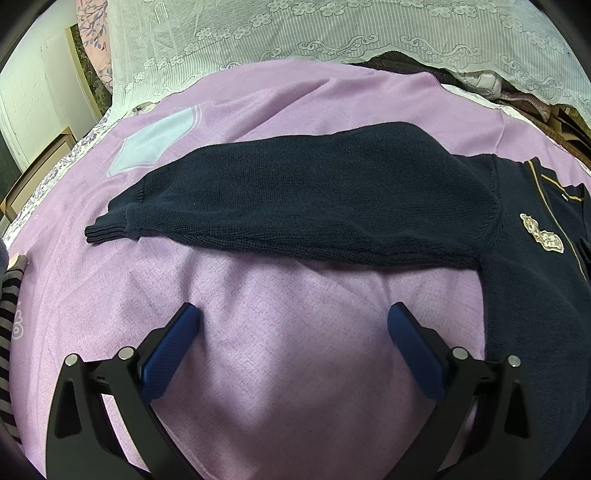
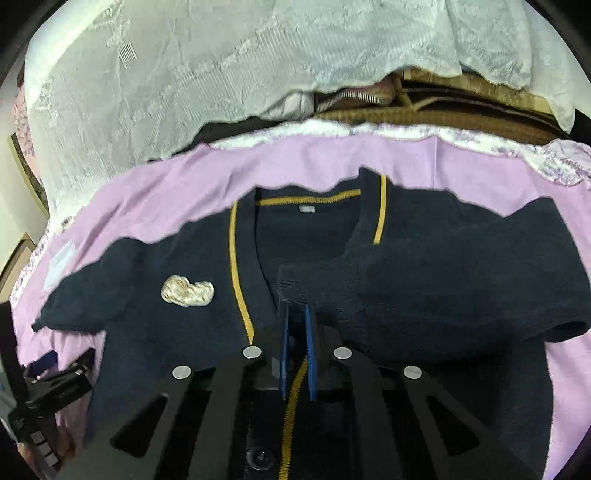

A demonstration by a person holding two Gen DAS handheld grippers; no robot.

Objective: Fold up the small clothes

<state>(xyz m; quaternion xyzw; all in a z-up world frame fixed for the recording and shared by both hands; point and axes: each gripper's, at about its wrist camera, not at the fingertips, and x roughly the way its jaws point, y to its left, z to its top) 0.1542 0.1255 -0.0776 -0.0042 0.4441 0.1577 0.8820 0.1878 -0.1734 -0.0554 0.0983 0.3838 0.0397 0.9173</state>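
You have one sleeve (image 2: 424,280) folded across the cardigan (image 2: 177,350), its cuff (image 2: 293,291) at your clenched right gripper (image 2: 296,314), while the other sleeve (image 1: 295,206) lies unfolded beyond your spread, empty left gripper (image 1: 293,317).

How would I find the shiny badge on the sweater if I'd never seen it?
Find the lilac cloth; a navy knit cardigan lies on it. The cream-and-gold embroidered badge sits on its chest beside the mustard stripe, the only pale patch on the dark knit.

A home, most likely a bedroom. A soft lilac woven bedspread (image 1: 295,369) covers the near surface, over a floral-print sheet (image 2: 554,166). At the far side white floral lace fabric (image 1: 332,29) drapes over stacked bedding and brown woven mats (image 2: 461,107).
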